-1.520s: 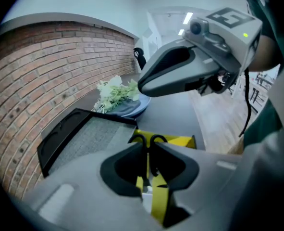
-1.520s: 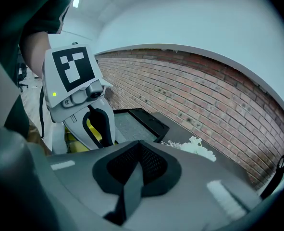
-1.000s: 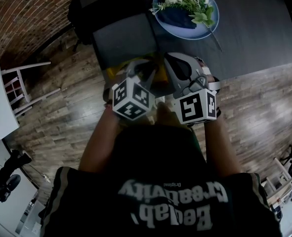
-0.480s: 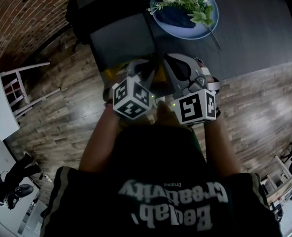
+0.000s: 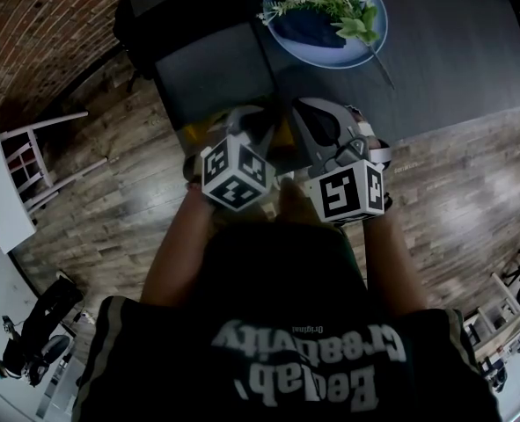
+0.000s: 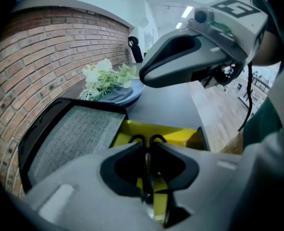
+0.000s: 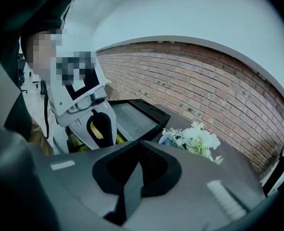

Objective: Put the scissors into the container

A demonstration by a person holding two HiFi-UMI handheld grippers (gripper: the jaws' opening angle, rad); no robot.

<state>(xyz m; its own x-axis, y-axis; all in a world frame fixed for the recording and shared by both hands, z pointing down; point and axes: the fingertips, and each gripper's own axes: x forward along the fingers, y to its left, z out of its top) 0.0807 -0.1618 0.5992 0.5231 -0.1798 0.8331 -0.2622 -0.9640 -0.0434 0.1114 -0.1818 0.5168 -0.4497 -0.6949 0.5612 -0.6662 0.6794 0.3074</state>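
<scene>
While both grippers hang over the yellow container (image 6: 180, 134) at the edge of the dark table (image 6: 170, 105), a black-framed grey pad (image 6: 69, 138) lies just left of that container. Above the container, the left gripper (image 6: 149, 146) has its jaws narrowed onto the scissors (image 6: 146, 160), whose black handle loops point out over the yellow interior. Beside it, the right gripper (image 7: 138, 146) has its jaws pressed together, empty. Beyond the container sits a blue plate (image 6: 129, 93) of white flowers (image 6: 105, 76).
</scene>
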